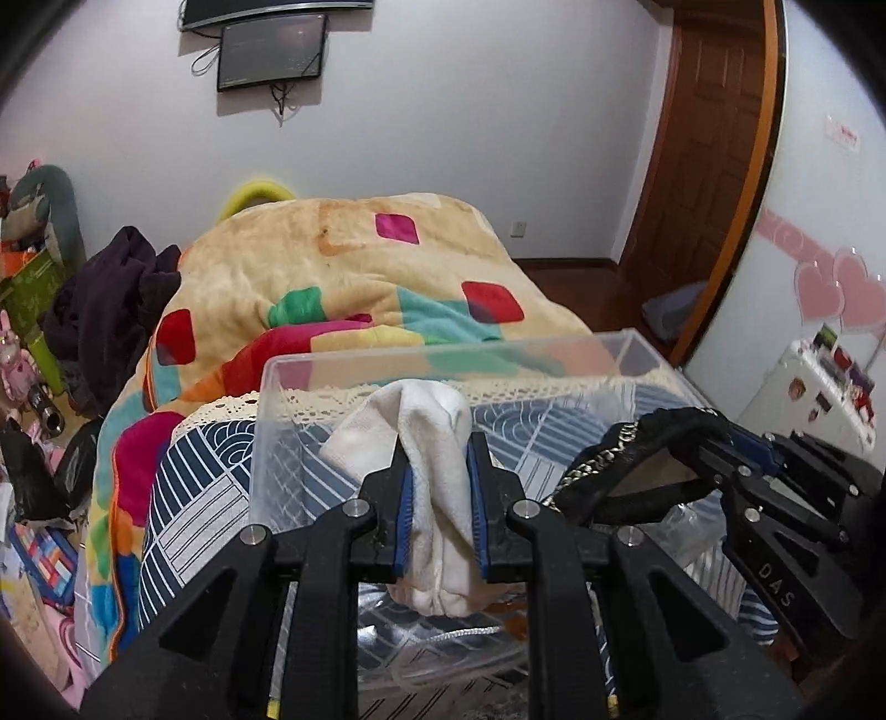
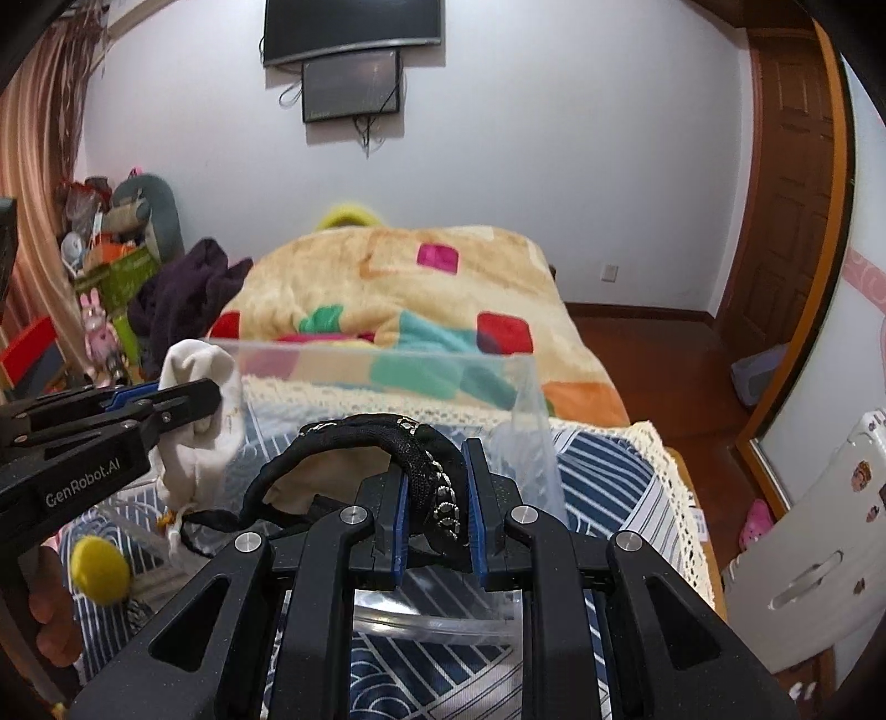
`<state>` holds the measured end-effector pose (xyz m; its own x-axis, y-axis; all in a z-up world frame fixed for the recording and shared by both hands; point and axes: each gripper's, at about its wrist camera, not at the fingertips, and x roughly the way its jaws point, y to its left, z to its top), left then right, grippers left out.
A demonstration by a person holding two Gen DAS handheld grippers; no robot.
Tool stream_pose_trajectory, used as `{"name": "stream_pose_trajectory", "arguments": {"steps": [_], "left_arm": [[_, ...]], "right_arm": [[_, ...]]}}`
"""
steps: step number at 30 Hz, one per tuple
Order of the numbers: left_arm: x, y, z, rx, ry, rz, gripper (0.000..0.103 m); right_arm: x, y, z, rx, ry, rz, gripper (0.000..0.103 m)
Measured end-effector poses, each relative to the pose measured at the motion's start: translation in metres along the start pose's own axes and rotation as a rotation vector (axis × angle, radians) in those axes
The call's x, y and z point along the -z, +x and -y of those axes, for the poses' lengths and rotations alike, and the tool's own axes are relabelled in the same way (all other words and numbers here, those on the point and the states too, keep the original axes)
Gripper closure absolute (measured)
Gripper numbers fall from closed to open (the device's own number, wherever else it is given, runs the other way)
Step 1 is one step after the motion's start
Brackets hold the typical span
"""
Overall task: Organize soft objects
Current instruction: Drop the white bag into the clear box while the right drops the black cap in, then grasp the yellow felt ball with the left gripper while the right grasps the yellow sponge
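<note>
Bed [image 1: 210, 487] with blue-striped cover carries clear plastic bin [image 1: 443, 360]. Left gripper [image 1: 437, 493] jaws pinching white cloth [image 1: 437, 443] above bin; right gripper [image 2: 437, 487] jaws pinching black chain-trimmed strap [image 2: 426, 465] beside it.

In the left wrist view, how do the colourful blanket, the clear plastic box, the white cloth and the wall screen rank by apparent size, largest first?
1. Colourful blanket.
2. Clear plastic box.
3. White cloth in the left gripper; it is nearest the camera, so it looks enlarged.
4. Wall screen, smallest, but farthest away.
</note>
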<state>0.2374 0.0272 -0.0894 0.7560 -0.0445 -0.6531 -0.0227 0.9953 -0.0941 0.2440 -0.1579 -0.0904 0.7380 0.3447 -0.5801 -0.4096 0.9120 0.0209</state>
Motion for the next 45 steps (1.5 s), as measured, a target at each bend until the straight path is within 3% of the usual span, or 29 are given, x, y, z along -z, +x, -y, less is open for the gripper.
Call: {"name": "stream_pose_trajectory", "arguments": {"steps": [5,9,11,13,15,18,22,26,28,32,37,45], "left_arm": [[0.004,0.004,0.002,-0.001,0.016,-0.033,0.086],[0.008,0.003,-0.003,0.028,-0.002,-0.062,0.079],[0.011,-0.003,-0.004,0.031,0.000,-0.051,0.075],[0.012,-0.012,-0.003,0.032,0.012,-0.036,0.068],[0.014,-0.023,-0.001,0.048,0.020,-0.016,0.058],[0.016,-0.044,-0.001,0.069,0.025,0.022,0.044],[0.017,-0.070,-0.003,0.059,0.039,0.073,0.035],[0.025,-0.093,-0.010,0.023,0.041,0.120,0.021],[0.032,-0.102,-0.014,-0.003,0.042,0.139,0.014],[0.052,-0.110,-0.018,-0.048,0.054,0.138,0.011],[0.077,-0.106,-0.022,-0.085,0.064,0.102,0.011],[0.104,-0.090,-0.049,-0.087,-0.071,0.039,0.011]], "right_arm": [[0.004,0.003,-0.001,-0.005,-0.023,-0.031,0.085],[0.007,0.002,-0.003,-0.009,-0.045,-0.049,0.083],[0.007,-0.001,-0.002,-0.016,-0.056,-0.064,0.076],[0.008,-0.003,-0.002,-0.012,-0.066,-0.062,0.059],[0.009,-0.007,-0.003,0.001,-0.078,-0.050,0.050],[0.011,-0.014,-0.002,-0.006,-0.088,-0.038,0.046],[0.011,-0.025,0.000,-0.019,-0.083,-0.015,0.031],[0.011,-0.039,-0.002,-0.028,-0.078,0.017,0.027],[0.012,-0.049,-0.002,-0.027,-0.066,0.049,0.018],[0.016,-0.062,-0.004,-0.042,-0.047,0.090,0.013],[0.026,-0.061,-0.016,-0.101,-0.031,0.081,0.008],[0.052,-0.045,-0.045,-0.175,-0.032,0.007,0.008]]}}
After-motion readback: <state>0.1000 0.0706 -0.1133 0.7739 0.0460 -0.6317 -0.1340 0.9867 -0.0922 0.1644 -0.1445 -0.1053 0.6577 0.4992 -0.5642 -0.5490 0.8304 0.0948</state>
